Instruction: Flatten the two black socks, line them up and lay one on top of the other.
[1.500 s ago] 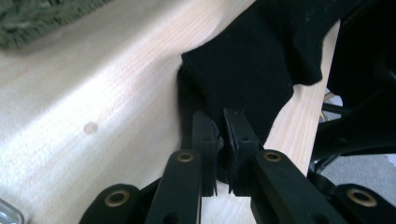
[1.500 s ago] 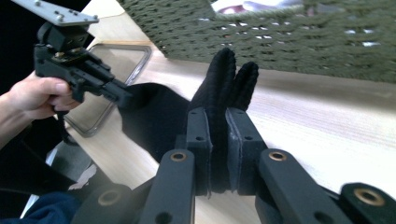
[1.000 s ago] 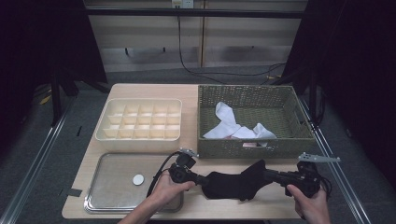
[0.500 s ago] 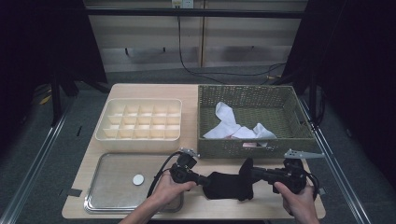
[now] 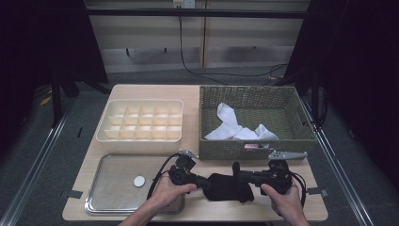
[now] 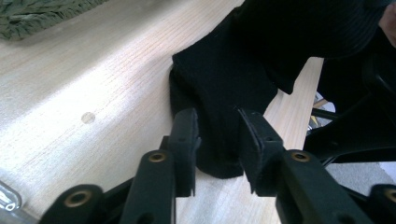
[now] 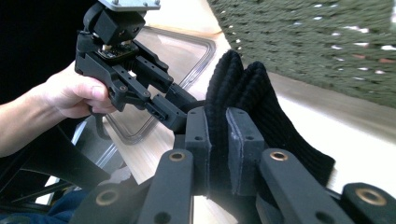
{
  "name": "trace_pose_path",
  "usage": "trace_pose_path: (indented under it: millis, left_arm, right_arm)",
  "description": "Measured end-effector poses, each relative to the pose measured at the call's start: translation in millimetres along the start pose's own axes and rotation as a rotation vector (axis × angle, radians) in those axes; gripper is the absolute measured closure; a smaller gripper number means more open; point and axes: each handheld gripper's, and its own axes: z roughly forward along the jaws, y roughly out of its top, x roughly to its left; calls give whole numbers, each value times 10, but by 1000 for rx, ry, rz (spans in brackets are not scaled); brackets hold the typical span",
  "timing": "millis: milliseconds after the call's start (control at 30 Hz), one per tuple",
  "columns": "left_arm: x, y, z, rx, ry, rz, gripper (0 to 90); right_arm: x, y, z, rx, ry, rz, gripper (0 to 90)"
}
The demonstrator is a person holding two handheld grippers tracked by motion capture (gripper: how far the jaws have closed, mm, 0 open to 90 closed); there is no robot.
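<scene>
Black knitted sock [image 5: 225,187] lies lengthwise before the green wicker basket [image 5: 256,149]; right gripper [image 5: 239,173] pinches its right end, left gripper [image 5: 206,182] has just been opening, jaws loose around its left end.

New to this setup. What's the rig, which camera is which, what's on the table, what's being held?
There is no robot arm: a person holds a two-jaw gripper in each hand. The high view looks down on the wooden table from above the person's side. The two close-ups come from cameras riding on the grippers, looking along their own black jaws.

On the table: a cream divider tray, a green woven basket holding white cloths, and a metal tray with a small white disc.

Between the hands lies a black knitted cloth. The right gripper pinches a bunched fold of it. The left gripper has just been opening; the cloth's other end sits between its jaws, which look loosened rather than clamped.
</scene>
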Motion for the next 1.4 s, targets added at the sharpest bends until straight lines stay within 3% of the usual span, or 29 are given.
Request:
trace_pose_path:
  millis: [100, 133, 233, 633, 767, 933, 1067, 1200, 1300, 1400]
  left_arm:
    - [9, -10, -4, 9, 14, 15, 790]
    - [1, -12, 5, 5, 4, 1, 818]
    - [14, -9, 9, 11, 3, 7, 848]
    - [2, -21, 50, 19, -3, 9, 854]
    - [36, -15, 15, 16, -5, -12, 775]
    - [41, -18, -22, -8, -5, -24, 759]
    - [39, -19, -25, 1, -5, -12, 760]
    - [41, -17, -35, -3, -9, -12, 779]
    - [41, -21, -28, 8, -21, -4, 869]
    - [40, -21, -16, 19, -25, -1, 887]
  right_arm:
    - [18, 16, 70, 16, 1, -3, 798]
    - [15, 24, 92, 17, 7, -3, 798]
    - [27, 50, 142, 28, 11, -6, 798]
    - [35, 3, 399, 71, 28, -3, 797]
    - [35, -23, 450, 89, 25, -3, 795]
    - [40, -35, 492, 97, 27, -2, 791]
    - [36, -46, 533, 108, 17, -5, 788]
    - [30, -73, 596, 123, 23, -5, 781]
    - [46, -98, 650, 145, 19, -5, 771]
    - [51, -112, 683, 154, 15, -8, 760]
